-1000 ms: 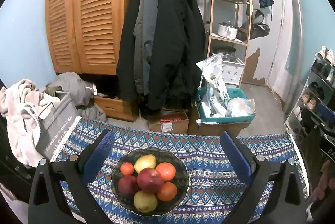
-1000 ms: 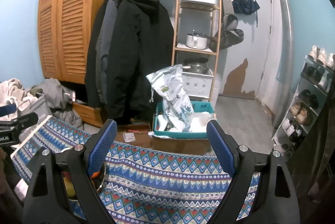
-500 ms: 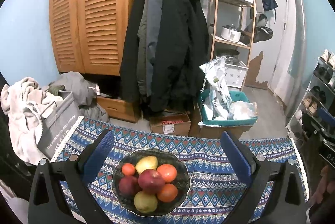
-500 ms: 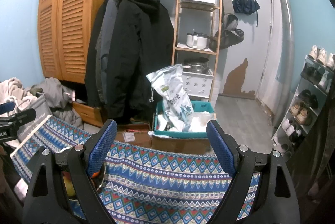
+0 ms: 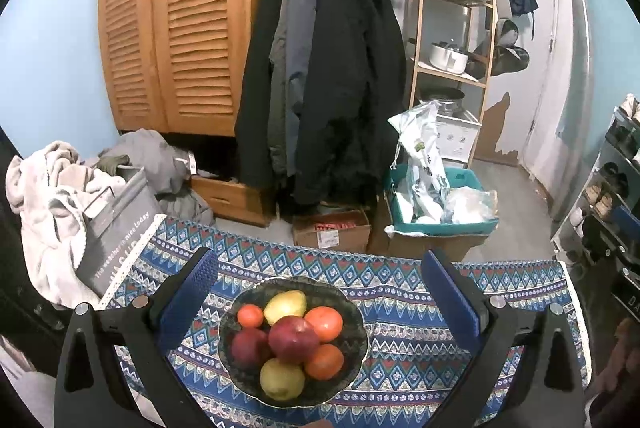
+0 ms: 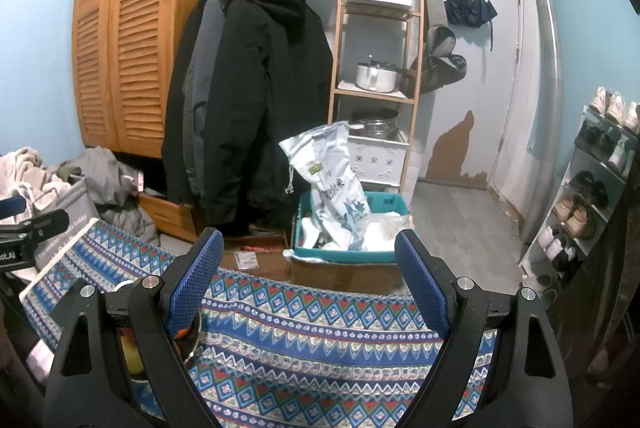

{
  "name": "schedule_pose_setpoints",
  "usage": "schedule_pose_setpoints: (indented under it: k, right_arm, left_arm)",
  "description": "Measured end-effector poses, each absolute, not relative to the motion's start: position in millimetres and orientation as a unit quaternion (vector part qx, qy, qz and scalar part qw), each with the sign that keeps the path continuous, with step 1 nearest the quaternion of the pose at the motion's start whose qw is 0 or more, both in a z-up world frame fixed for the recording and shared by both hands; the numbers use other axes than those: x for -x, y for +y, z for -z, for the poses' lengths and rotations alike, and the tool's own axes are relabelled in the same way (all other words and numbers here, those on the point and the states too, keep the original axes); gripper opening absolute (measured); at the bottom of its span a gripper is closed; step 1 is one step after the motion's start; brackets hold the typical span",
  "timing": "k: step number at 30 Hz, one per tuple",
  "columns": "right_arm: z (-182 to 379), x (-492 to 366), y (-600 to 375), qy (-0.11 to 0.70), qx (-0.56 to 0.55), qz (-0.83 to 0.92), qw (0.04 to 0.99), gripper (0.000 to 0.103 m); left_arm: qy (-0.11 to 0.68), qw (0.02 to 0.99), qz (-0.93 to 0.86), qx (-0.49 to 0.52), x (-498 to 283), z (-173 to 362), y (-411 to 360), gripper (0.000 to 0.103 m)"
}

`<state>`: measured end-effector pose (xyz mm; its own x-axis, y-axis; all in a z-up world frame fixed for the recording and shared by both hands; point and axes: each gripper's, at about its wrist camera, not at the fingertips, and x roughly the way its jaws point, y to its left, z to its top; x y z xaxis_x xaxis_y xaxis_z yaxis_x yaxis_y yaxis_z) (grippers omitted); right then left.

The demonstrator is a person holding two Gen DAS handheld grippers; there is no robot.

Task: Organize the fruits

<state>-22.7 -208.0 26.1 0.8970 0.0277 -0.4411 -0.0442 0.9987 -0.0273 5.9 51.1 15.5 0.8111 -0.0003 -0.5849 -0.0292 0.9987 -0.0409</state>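
A dark patterned bowl [image 5: 354,312] sits on the blue patterned tablecloth [image 5: 404,312] in the left wrist view. It holds red apples [image 5: 293,339], yellow pears [image 5: 285,306] and orange fruits [image 5: 325,323]. My left gripper [image 5: 320,268] hovers open above and just behind the bowl, nothing between its blue pads. In the right wrist view my right gripper [image 6: 310,256] stands open over bare cloth [image 6: 316,344], to the right of the bowl. Only a sliver of the bowl [image 6: 191,344] and its fruit shows behind the left finger.
Beyond the table's far edge are cardboard boxes [image 5: 330,230], a teal bin [image 5: 440,224] with bags, hanging coats [image 5: 320,68] and a wooden shelf [image 6: 376,68]. A grey bag [image 5: 116,232] and laundry lie at the table's left end. A shoe rack [image 6: 592,188] stands on the right.
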Motion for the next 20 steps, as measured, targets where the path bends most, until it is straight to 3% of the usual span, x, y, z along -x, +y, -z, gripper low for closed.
schedule_pose_setpoints:
  k: [20]
  right_arm:
    - [-25.7,24.2,-209.2,0.226,0.019,-0.018,0.974,0.086]
  left_arm:
    - [0.298,0.955,-0.011,0.008,-1.5,-16.6,47.3,0.102]
